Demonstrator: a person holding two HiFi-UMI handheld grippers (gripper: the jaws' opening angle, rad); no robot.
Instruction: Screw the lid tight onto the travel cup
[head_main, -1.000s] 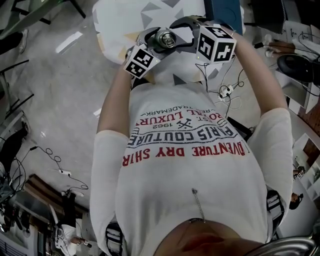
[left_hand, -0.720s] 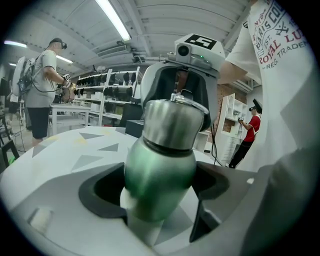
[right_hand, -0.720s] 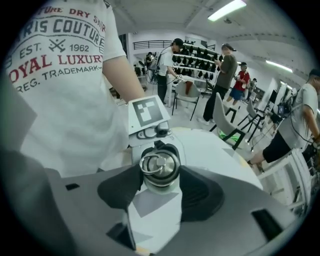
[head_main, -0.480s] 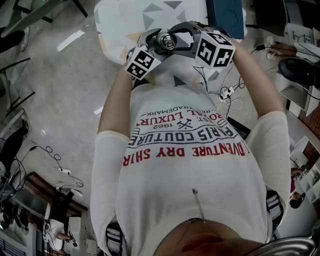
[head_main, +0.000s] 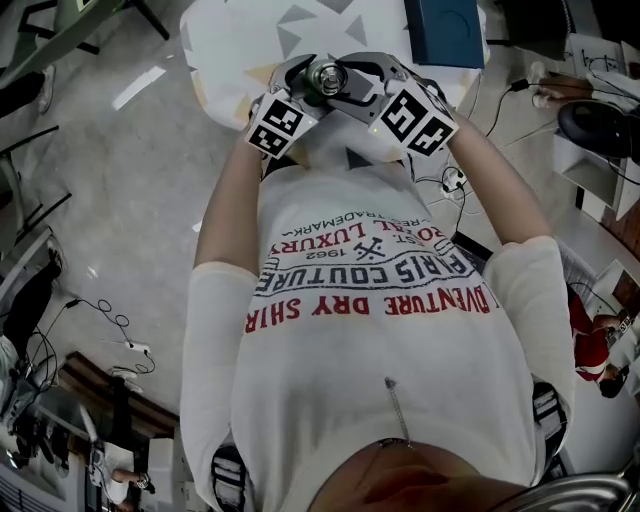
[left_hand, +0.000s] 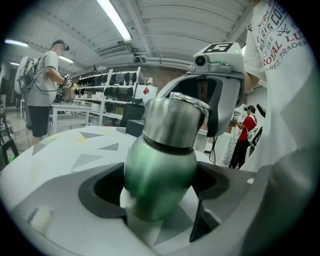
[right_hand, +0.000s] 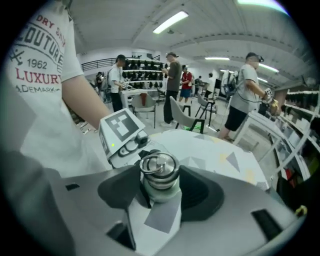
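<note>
A green travel cup (left_hand: 160, 175) with a steel ring-top lid (right_hand: 159, 172) is held up in front of the person's chest, over the edge of the table. My left gripper (left_hand: 159, 202) is shut on the cup's green body. My right gripper (right_hand: 160, 190) reaches in from the other side; its jaws have just been closing with the lid between them, and its dark pads now press on both sides of the lid. In the head view the lid (head_main: 328, 77) shows between the two marker cubes, the left one (head_main: 277, 125) and the right one (head_main: 415, 118).
Beneath the cup is a white table (head_main: 250, 40) printed with grey triangles. A blue box (head_main: 445, 30) stands at its far right corner. Cables (head_main: 455, 185) lie on the floor to the right. Other people and shelving stand in the background.
The right gripper has rolled around the lid, and its marker cube has tilted and dropped a little. The left gripper and the cup have stayed where they were.
</note>
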